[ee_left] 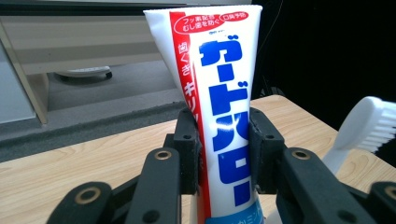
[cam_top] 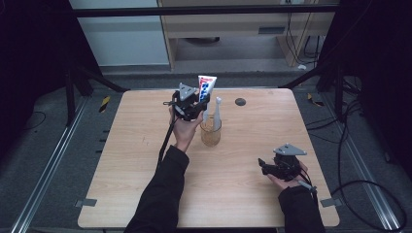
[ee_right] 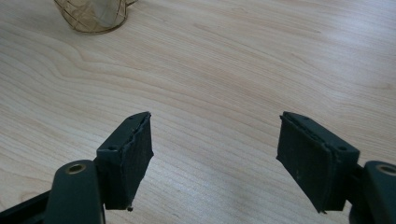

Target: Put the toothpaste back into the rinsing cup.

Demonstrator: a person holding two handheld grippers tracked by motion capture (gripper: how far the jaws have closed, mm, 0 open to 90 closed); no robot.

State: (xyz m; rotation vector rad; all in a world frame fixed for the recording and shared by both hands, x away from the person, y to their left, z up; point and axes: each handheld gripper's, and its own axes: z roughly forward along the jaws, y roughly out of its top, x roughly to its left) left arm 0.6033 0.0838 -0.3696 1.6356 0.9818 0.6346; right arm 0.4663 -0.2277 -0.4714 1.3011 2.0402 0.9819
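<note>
The toothpaste tube stands upright between the jaws of the left tongs, which are clamped on its lower half; its flat crimped end rises well above the pads and its lower end drops out of sight below them. In the high view the tube sticks up from the left tongs, held above the far middle of the bench.

Just to the right of the left tongs, a white toothbrush leans with its bristled head up; in the high view the toothbrush stands in a clear amber glass cup that sits on the bench just beside and below the left tongs, on the side nearer the person.

The right tongs have their jaws wide apart with nothing between them, over bare wood. In the high view the right tongs lie low near the right front of the bench, well apart from the tube and the cup. The cup's base shows far ahead of them, to their left.

A small dark round disc lies on the bench beyond the cup, to the right of the left tongs.
</note>
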